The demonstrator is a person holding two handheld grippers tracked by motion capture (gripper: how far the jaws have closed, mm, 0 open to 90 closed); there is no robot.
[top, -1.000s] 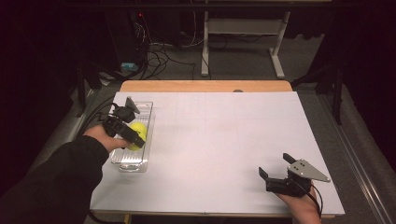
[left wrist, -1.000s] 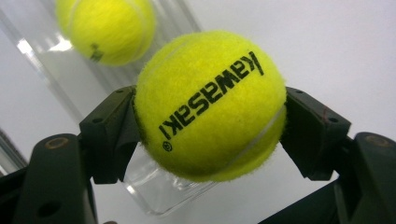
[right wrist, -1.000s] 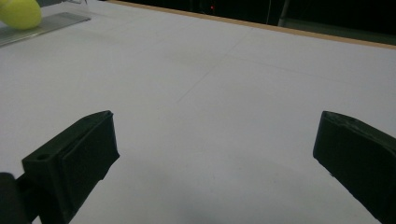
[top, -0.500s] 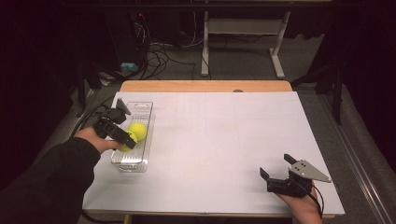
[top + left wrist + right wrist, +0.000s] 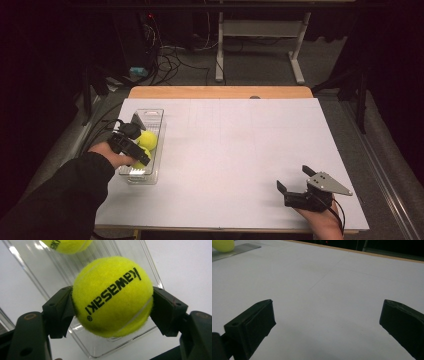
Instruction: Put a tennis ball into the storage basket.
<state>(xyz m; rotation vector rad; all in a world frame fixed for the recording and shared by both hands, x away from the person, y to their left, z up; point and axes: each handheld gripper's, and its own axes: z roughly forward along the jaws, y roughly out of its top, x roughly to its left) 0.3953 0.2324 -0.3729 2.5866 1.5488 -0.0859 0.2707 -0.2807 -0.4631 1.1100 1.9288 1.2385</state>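
Left gripper [image 5: 112, 300], seen along its own jaws: the two black jaws are clenched on a yellow tennis ball [image 5: 112, 296], one pad pressed against each flank, so that the ball sits squarely between the fingertips and bulges forward past them. The black lettering on the felt runs slantwise and upside down toward this camera. Directly behind and beneath the held ball lies a clear plastic tray [image 5: 140, 262], its long walls running away from the gripper; whether the ball touches the tray floor cannot be told. A second yellow ball [image 5: 67, 245] rests in the tray farther along, beyond the gripper tips.

High view: the left gripper [image 5: 136, 149] reaches into the near half of the clear plastic tray [image 5: 150, 116], which lies lengthwise at the left of the white table [image 5: 240, 145]. The gripped ball [image 5: 142, 154] shows just past the jaws, with the second ball [image 5: 148, 140] touching or just beside it on the far side.

Right gripper [image 5: 295, 187]: low over the near right part of the table, well apart from the tray; its jaws stand wide, released, with nothing between them [image 5: 327, 322].
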